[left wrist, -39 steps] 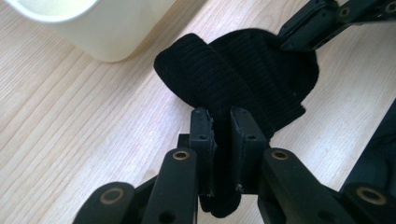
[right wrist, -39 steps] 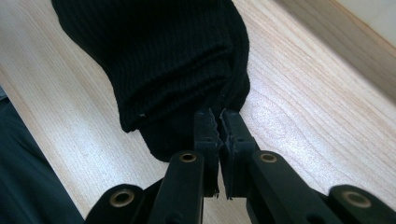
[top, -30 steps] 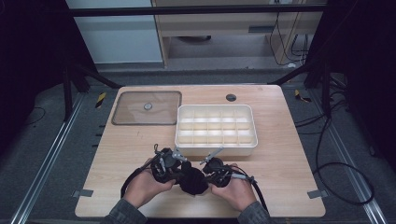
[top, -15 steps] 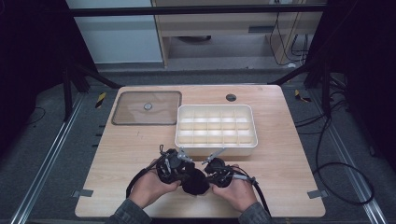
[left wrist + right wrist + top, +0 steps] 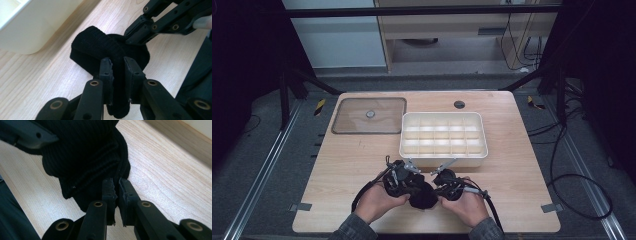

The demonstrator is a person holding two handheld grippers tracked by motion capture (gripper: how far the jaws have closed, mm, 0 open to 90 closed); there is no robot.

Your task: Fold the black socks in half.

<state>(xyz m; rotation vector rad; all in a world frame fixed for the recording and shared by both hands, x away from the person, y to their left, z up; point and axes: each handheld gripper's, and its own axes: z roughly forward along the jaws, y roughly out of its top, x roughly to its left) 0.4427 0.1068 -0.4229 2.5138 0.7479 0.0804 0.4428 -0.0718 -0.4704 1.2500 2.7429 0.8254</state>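
A black knitted sock (image 5: 110, 50) is held between both grippers at the near edge of the table (image 5: 337, 200), just short of the compartment box (image 5: 443, 139).

Left gripper (image 5: 117, 67): jaws clamped on a fold of the ribbed cuff; cloth is seen pinched between the pads. The jaws have just been easing open slightly, with the fabric still between them.

Right gripper (image 5: 116, 186): jaws nearly together, gripping a thin edge of the sock at its lower rim. These too have just been opening a little, cloth still between the pads.

In the high view the left gripper (image 5: 399, 175) and right gripper (image 5: 447, 177) are seen drawn close together, the sock (image 5: 423, 192) bunched directly between and below them, resting on the wood.

Progress, as judged: the sock appears rolled or folded into a compact bundle, so the folding is taken to be largely done. Placing it in the box is not yet done; all compartments appear empty.

Surroundings: the white box lies just beyond the jaw tips, its near wall (image 5: 32, 30) beside the sock. A clear lid (image 5: 368, 115) lies farther off, ahead and to the left of the left gripper, well apart. A small dark round spot (image 5: 459, 104) is noted past the box.

Obstruction: the near wall of the box must be cleared; the two grippers are crowded tightly.
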